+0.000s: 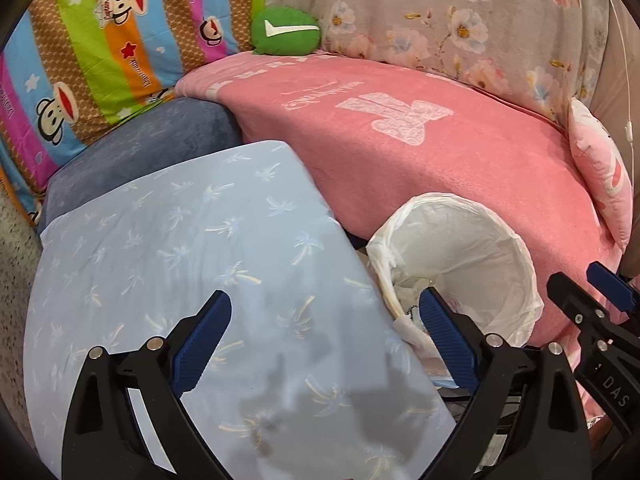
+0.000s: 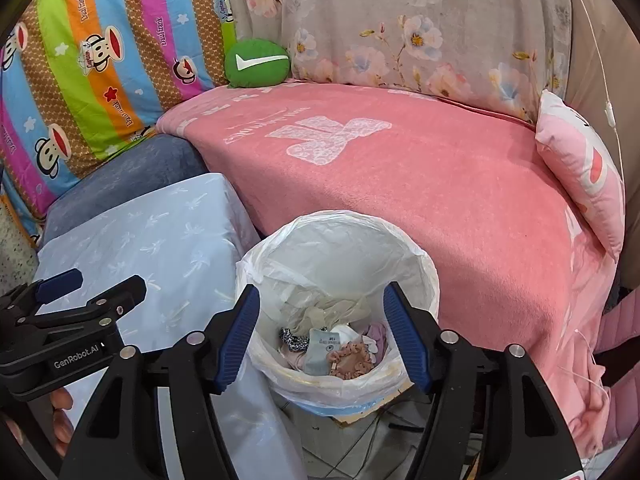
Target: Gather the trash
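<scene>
The right gripper [image 2: 320, 336] hangs above the trash bin [image 2: 424, 276], jaws spread wide and holding nothing — scraps of trash [image 2: 340, 350] lie at the bin's bottom. The bin stands on the floor against the front edge of the pink blanket [image 2: 420, 184]. The left gripper [image 1: 324, 344], likewise wide open and empty, hovers over the pale blue cushion [image 1: 180, 248] just beside the bin.

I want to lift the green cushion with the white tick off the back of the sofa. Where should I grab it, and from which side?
Take the green cushion across its rounded top edge, coming from above and the front. It stands upright against the striped and floral pillows, so its back and sides are blocked. It looks soft; a pinch should hold. Both the right hand-held gripper and the left hand-held gripper are open.
</scene>
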Demonstrator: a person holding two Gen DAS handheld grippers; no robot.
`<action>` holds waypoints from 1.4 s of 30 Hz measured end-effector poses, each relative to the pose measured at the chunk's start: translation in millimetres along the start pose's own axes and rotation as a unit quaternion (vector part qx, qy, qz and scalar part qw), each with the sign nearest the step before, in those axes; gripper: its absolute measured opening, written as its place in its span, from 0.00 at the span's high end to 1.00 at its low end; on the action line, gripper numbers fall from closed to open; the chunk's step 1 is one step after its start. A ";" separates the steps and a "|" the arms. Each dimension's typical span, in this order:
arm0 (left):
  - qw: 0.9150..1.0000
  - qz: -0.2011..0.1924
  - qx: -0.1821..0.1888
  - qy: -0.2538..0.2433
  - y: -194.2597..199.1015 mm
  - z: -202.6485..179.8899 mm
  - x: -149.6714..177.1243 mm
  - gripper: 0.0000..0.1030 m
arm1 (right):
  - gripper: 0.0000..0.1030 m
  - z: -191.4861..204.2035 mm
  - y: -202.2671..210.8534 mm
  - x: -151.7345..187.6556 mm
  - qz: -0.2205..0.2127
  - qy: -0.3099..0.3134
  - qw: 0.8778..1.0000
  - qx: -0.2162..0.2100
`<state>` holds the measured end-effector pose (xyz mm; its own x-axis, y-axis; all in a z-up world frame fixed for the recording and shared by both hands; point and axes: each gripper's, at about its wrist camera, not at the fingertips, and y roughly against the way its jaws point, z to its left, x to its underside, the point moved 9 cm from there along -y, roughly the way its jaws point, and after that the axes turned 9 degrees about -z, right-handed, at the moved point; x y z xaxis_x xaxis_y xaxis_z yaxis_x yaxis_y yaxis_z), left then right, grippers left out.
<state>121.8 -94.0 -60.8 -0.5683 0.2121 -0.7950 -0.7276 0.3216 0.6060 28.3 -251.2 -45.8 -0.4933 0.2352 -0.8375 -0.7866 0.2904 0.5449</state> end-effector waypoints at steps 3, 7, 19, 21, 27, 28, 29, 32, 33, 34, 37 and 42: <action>1.000 0.002 -0.004 0.006 3.1 4.6 2.8 0.12 | 0.20 1.4 1.7 4.4 0.005 0.000 1.000 -0.001; 1.000 0.003 -0.008 0.013 6.6 7.7 7.9 0.11 | 0.18 3.1 4.6 8.5 0.001 0.012 1.000 0.002; 0.999 0.000 -0.028 0.018 12.0 10.2 20.8 0.09 | 0.06 -1.4 9.8 21.8 0.007 0.014 1.000 0.010; 0.999 0.000 -0.028 0.020 13.1 10.4 21.6 0.09 | 0.06 -3.0 10.2 22.3 0.005 0.015 1.000 0.014; 0.999 -0.002 -0.030 0.013 14.9 6.4 22.8 0.09 | 0.06 -4.6 12.8 22.2 -0.003 0.025 0.999 0.023; 1.000 -0.002 -0.029 0.011 15.0 5.7 23.1 0.09 | 0.06 -4.5 13.4 22.0 -0.004 0.027 0.999 0.024; 1.000 -0.001 -0.030 0.009 15.1 5.2 23.2 0.09 | 0.06 -3.9 13.7 21.5 -0.005 0.028 0.999 0.025; 0.999 0.000 -0.032 0.009 15.5 4.5 23.8 0.09 | 0.06 -3.5 14.3 22.1 -0.004 0.028 0.999 0.024; 0.999 -0.001 -0.033 0.008 16.0 4.4 23.6 0.09 | 0.06 -3.8 14.0 22.0 -0.003 0.028 0.999 0.025; 0.999 -0.001 -0.034 0.007 16.3 4.2 23.6 0.09 | 0.06 -3.8 13.7 22.5 -0.002 0.029 0.999 0.025; 0.999 -0.003 -0.037 0.003 17.7 3.6 23.6 0.09 | 0.06 -4.2 13.7 23.8 -0.001 0.030 0.999 0.026; 0.999 -0.005 -0.041 0.002 19.4 2.7 23.7 0.08 | 0.06 -5.1 14.3 26.5 0.000 0.029 0.999 0.027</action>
<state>95.3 -80.2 -68.0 -0.5620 0.2064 -0.8010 -0.7618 0.2479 0.5985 2.1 -245.6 -60.5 -0.5155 0.1826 -0.8372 -0.7660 0.3397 0.5457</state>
